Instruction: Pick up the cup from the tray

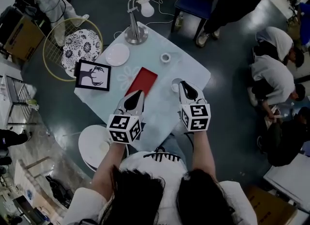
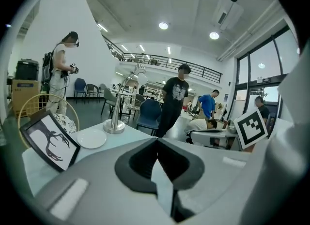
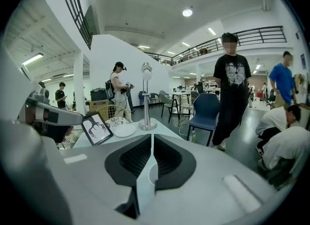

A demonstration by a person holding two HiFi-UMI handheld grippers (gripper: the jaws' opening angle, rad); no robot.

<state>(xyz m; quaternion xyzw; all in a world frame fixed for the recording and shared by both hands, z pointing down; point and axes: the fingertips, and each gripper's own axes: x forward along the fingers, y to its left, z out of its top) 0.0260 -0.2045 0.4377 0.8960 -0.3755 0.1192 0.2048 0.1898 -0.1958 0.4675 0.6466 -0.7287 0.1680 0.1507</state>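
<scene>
A flat red tray (image 1: 142, 81) lies in the middle of the pale table (image 1: 193, 71), and nothing stands on it. A white cup (image 1: 175, 85) sits on the table just right of the tray. It is close to the left of my right gripper's (image 1: 186, 85) tip. In the right gripper view the jaws of the right gripper (image 3: 151, 137) stand together, and a bit of the cup's rim (image 3: 151, 173) shows below them. My left gripper (image 1: 136, 94) hovers over the tray's near end. Its jaws (image 2: 157, 141) are pressed together and hold nothing.
A desk lamp (image 1: 136, 30), a white plate (image 1: 117, 54), a framed antler picture (image 1: 92, 74) and a small white ring-shaped thing (image 1: 165, 57) share the table. A white stool (image 1: 94, 144) stands at the near left, a wire chair (image 1: 81, 47) at the far left. People stand and crouch around.
</scene>
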